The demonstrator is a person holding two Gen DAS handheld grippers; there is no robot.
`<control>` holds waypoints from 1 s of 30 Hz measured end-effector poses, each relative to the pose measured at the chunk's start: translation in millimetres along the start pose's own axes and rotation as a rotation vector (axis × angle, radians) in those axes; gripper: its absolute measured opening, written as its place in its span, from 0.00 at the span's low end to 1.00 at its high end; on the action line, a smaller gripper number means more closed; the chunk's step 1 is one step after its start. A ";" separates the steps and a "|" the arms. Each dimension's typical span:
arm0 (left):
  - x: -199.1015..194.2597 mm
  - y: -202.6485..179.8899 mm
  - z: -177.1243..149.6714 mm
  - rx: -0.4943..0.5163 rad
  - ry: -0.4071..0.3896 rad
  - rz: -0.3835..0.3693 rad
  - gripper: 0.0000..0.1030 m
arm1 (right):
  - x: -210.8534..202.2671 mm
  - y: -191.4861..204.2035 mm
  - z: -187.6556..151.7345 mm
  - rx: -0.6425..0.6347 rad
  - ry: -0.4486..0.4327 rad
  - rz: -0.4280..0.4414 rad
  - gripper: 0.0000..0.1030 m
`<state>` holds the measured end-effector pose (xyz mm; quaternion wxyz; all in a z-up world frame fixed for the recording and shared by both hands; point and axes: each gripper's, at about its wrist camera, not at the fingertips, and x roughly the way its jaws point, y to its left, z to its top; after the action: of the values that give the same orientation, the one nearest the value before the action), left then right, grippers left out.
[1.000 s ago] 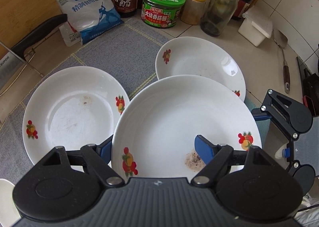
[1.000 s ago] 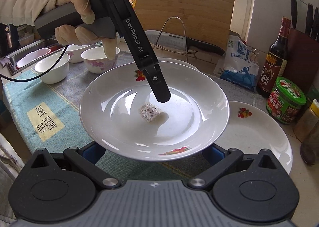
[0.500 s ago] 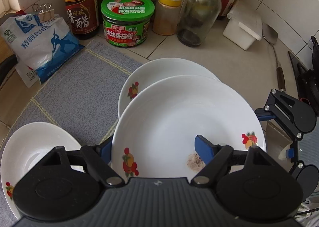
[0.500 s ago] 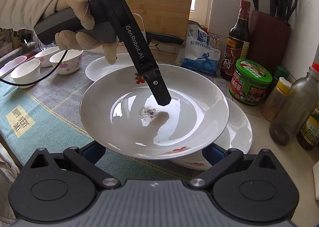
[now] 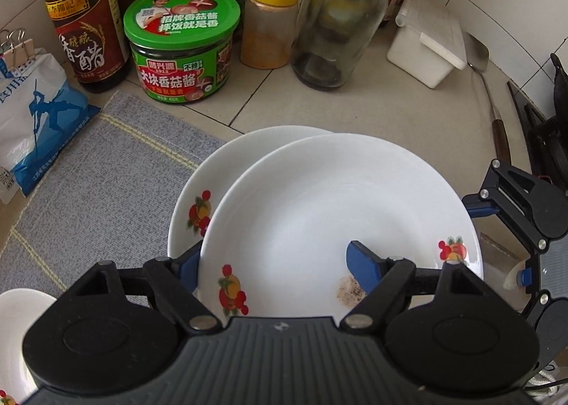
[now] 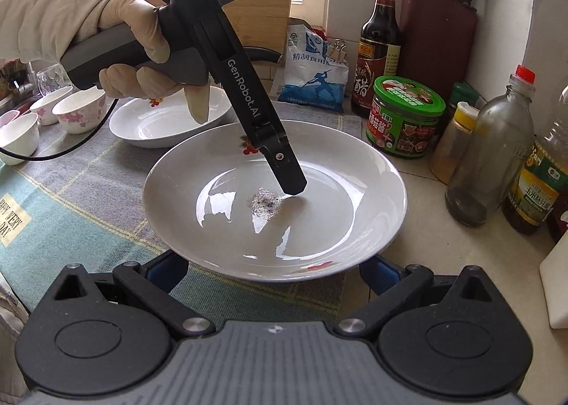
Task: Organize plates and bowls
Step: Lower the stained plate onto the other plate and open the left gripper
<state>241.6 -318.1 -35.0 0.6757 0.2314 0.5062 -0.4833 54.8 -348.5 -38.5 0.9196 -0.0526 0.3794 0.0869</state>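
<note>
Left claw [image 5: 273, 264] clamped on the near rim of the top plate [image 5: 337, 213]: one blue pad inside the bowl by a dark smear, the other under the rim on the outer side. Plate is lifted, hanging just ahead of and below the claw. Target is the lower plate [image 5: 198, 192], sitting on the desk [image 5: 355, 110] directly under it, peeking out beyond the held plate's far-left edge. So the held plate is offset toward the claw's right and slightly near; judging from that, the drop needs a small shift forward-left to nest concentric. Right claw [image 6: 273, 268] straddles the plate's opposite rim; its blue pads show only at the plate's edges, underneath, so I can't tell if it's gripping or just standing by. From the right view the lower plate is entirely hidden behind the held one, and the gap between the two can't be read in either view. A third plate [image 6: 170, 128] sits well off behind the left claw's handle and gloved hand [image 6: 131, 32], bowls [image 6: 71, 110] beyond it. Jars and bottles crowd the far desk edge.
</note>
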 end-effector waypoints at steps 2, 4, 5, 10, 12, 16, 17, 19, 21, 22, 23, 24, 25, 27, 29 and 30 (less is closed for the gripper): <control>3.6 0.5 1.7 0.002 0.004 -0.002 0.79 | 0.1 -1.3 -0.7 0.011 -0.001 0.000 1.00; 6.8 1.7 3.2 0.003 0.006 -0.005 0.79 | -0.8 -1.7 -1.0 0.018 0.000 -0.001 1.00; 7.8 2.3 3.8 0.003 0.007 -0.007 0.79 | -1.0 -2.0 -1.1 0.022 0.000 -0.002 1.00; 12.9 2.6 5.5 0.015 0.011 0.005 0.79 | 0.0 -3.5 -0.3 0.031 0.005 -0.012 1.00; 14.8 3.8 6.1 0.013 0.012 0.006 0.79 | -0.4 -4.2 -0.5 0.038 0.004 -0.016 1.00; 16.0 4.0 7.0 0.014 0.012 0.004 0.80 | -0.7 -4.9 -1.0 0.044 0.003 -0.019 1.00; 16.1 4.1 7.5 0.014 0.013 0.004 0.80 | -0.5 -4.7 -1.1 0.043 0.003 -0.020 1.00; 16.2 4.8 8.8 0.007 0.014 0.004 0.80 | -0.6 -4.9 -1.3 0.043 0.002 -0.020 1.00; 15.2 5.6 9.5 0.005 0.015 0.004 0.80 | -0.4 -5.6 -1.5 0.044 0.001 -0.019 1.00; 14.8 5.8 9.6 0.003 0.016 0.004 0.80 | -0.4 -5.3 -1.6 0.044 0.000 -0.020 1.00; 14.5 5.7 9.8 0.002 0.018 0.006 0.80 | -0.6 -5.2 -1.5 0.043 -0.001 -0.020 1.00; 14.1 5.4 9.9 0.003 0.021 0.010 0.80 | -0.8 -5.2 -1.6 0.042 -0.002 -0.020 1.00; 13.8 5.2 9.9 0.005 0.021 0.013 0.80 | -1.1 -5.3 -1.7 0.041 -0.003 -0.020 1.00; 12.9 5.3 9.9 0.003 0.021 0.016 0.80 | -1.9 -5.5 -1.7 0.041 -0.006 -0.019 1.00; 11.7 5.4 9.2 0.001 0.020 0.020 0.80 | -2.2 -5.8 -1.8 0.039 -0.009 -0.018 1.00; 11.1 5.0 8.8 0.002 0.020 0.024 0.80 | -2.2 -5.9 -1.8 0.038 -0.011 -0.018 1.00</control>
<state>250.3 -327.7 -42.5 0.6759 0.2431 0.5097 -0.4735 53.1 -354.8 -38.1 0.9232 -0.0378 0.3757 0.0716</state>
